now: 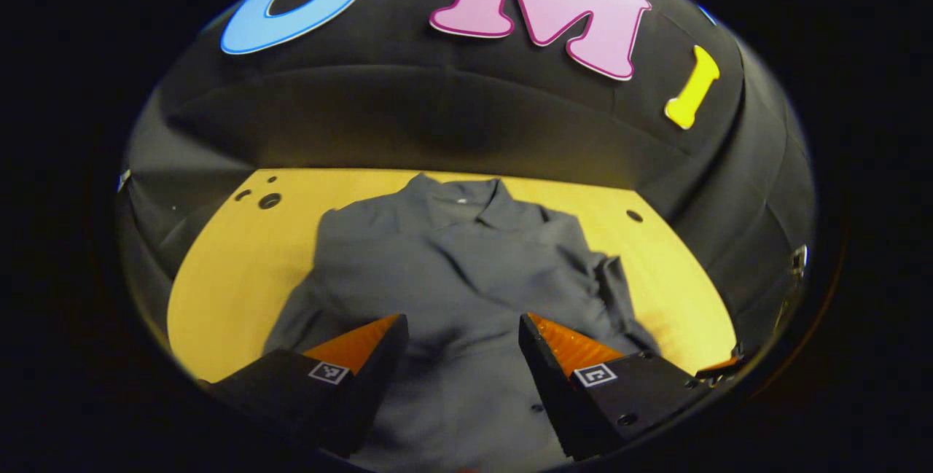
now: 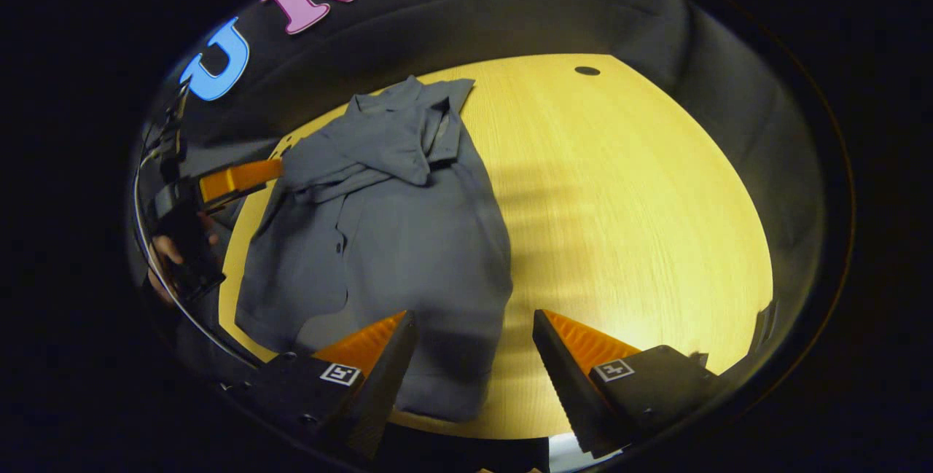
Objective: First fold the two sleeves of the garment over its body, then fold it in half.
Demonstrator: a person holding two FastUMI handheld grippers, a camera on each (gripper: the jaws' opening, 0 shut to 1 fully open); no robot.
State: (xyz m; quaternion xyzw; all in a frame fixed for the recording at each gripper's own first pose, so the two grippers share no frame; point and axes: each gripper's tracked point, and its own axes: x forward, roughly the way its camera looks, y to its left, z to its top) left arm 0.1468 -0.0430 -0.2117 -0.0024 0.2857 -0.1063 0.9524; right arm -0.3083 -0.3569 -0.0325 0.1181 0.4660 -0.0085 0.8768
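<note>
Nearest in the left gripper view, the left gripper (image 1: 461, 338) hangs with its two fingers spread wide and nothing between them, poised above the lower body of the grey collared button-front shirt (image 1: 466, 276). Beyond the fingertips the shirt lies spread on the yellow wooden table (image 1: 233, 269), collar at the far end near the black cloth wall; its sleeve on the right of that view is bunched in folds against the body, while the cloth on the left spreads out flat over the wood. In the right gripper view, the right gripper (image 2: 474, 334) is likewise released, fingers apart and grasping nothing, held over the near hem of the shirt (image 2: 393, 240) where it meets bare table (image 2: 619, 203). Here one sleeve is folded across the upper chest, just below the collar. Farther off at the left edge of this view, the left gripper (image 2: 233, 180) shows beside the shirt's shoulder, gripped by a person's hand (image 2: 164, 254).
</note>
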